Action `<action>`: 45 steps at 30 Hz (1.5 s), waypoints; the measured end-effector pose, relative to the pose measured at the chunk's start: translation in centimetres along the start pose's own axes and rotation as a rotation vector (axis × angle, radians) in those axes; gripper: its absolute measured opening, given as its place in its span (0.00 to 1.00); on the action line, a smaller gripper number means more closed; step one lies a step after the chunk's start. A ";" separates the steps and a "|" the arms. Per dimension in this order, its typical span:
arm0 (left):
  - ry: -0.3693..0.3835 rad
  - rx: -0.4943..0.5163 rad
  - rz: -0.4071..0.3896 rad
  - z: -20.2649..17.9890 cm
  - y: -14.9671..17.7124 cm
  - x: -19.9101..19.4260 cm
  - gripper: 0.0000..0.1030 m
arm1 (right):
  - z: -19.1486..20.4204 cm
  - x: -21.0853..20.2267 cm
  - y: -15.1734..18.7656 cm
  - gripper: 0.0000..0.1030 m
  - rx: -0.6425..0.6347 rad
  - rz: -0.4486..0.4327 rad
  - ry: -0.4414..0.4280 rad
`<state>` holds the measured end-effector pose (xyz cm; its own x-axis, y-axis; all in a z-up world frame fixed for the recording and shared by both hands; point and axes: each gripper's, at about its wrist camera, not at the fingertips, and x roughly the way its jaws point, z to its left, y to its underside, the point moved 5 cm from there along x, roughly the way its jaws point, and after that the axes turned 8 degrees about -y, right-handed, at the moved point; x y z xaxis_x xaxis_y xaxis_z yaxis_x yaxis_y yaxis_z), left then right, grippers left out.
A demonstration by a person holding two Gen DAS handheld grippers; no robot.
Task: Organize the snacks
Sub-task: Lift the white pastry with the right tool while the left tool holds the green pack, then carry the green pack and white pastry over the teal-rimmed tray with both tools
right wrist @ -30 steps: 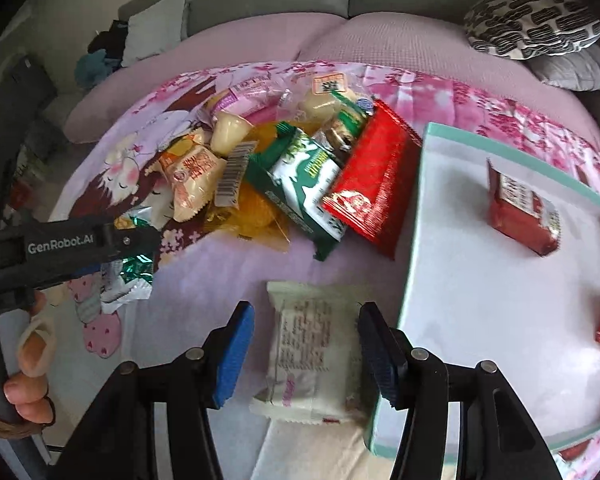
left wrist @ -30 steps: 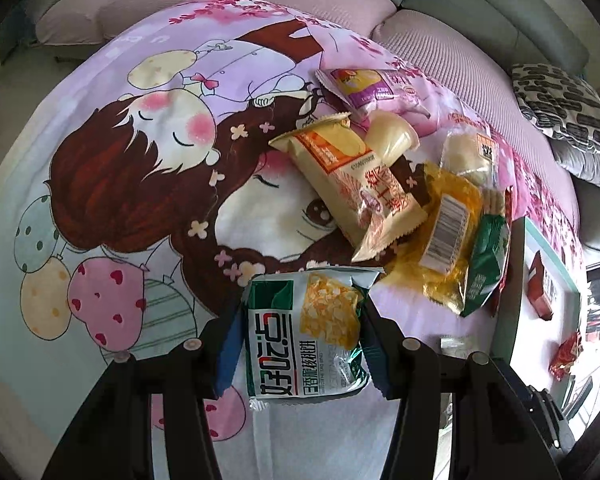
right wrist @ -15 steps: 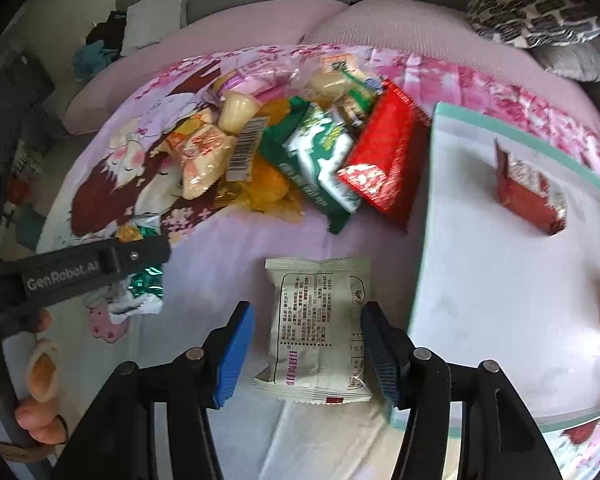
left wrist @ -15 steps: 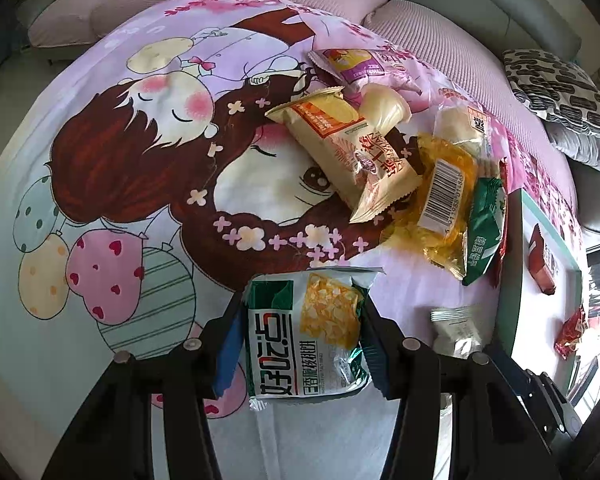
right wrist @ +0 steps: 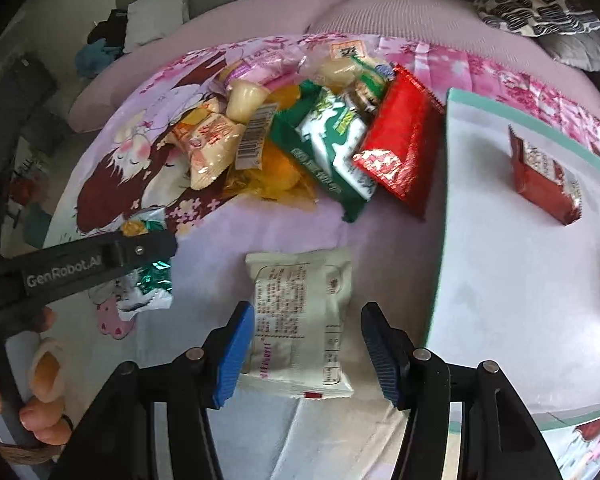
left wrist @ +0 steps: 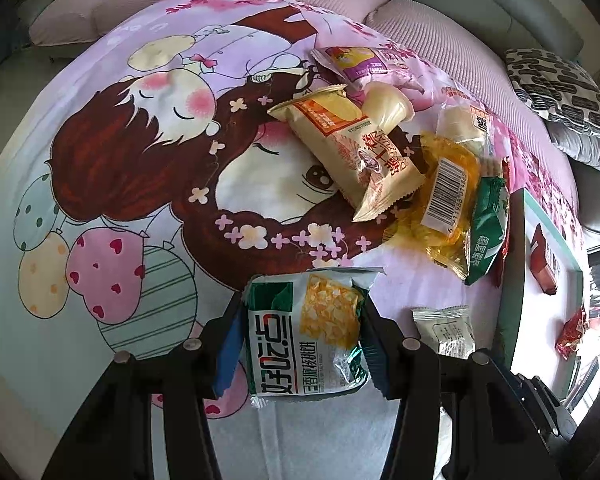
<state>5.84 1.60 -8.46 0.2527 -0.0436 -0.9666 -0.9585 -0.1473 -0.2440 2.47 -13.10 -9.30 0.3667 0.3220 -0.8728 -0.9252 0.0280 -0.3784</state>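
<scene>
- Left tool (left wrist: 300,340) clenched on a green-and-white snack pack (left wrist: 306,332), pads pressing both long sides; pack lifted clear of the printed cloth (left wrist: 140,184), likely for carrying toward the tray.
- Right tool (right wrist: 307,354) spread wide, straddling a cream snack pack (right wrist: 300,320); left pad close to or just touching the wrapper, right pad apart from it, nothing squeezed.
- Cream pack flat on the cloth, just beside the tray's near-left edge, probably next for pickup.
- White tray (right wrist: 520,300) with green rim at the cloth's right side, holding a dark red packet (right wrist: 544,180) near its far edge; apparently the sorting spot.
- Loose heap toward the cloth's far edge: red bag (right wrist: 400,148), green bag (right wrist: 328,148), yellow packs, overlapping, not yet sorted.
</scene>
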 end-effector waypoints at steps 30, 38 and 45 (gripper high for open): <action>0.017 -0.015 -0.064 -0.5 -1.7 -1.2 0.53 | 1.1 -1.7 -1.1 0.53 -0.030 -0.118 0.063; 0.030 -0.021 -0.138 -0.9 -2.6 -3.1 0.53 | 0.8 -3.5 -1.2 0.53 -0.004 -0.164 0.051; 0.030 0.034 -0.230 -2.9 -2.4 -5.1 0.53 | -3.5 -6.1 -1.4 0.53 0.104 -0.228 0.086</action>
<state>7.21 -0.68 -2.76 0.4688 -0.0424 -0.8823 -0.8788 -0.1232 -0.4610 1.83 -18.40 -4.52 0.5698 0.2145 -0.7933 -0.8210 0.1895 -0.5385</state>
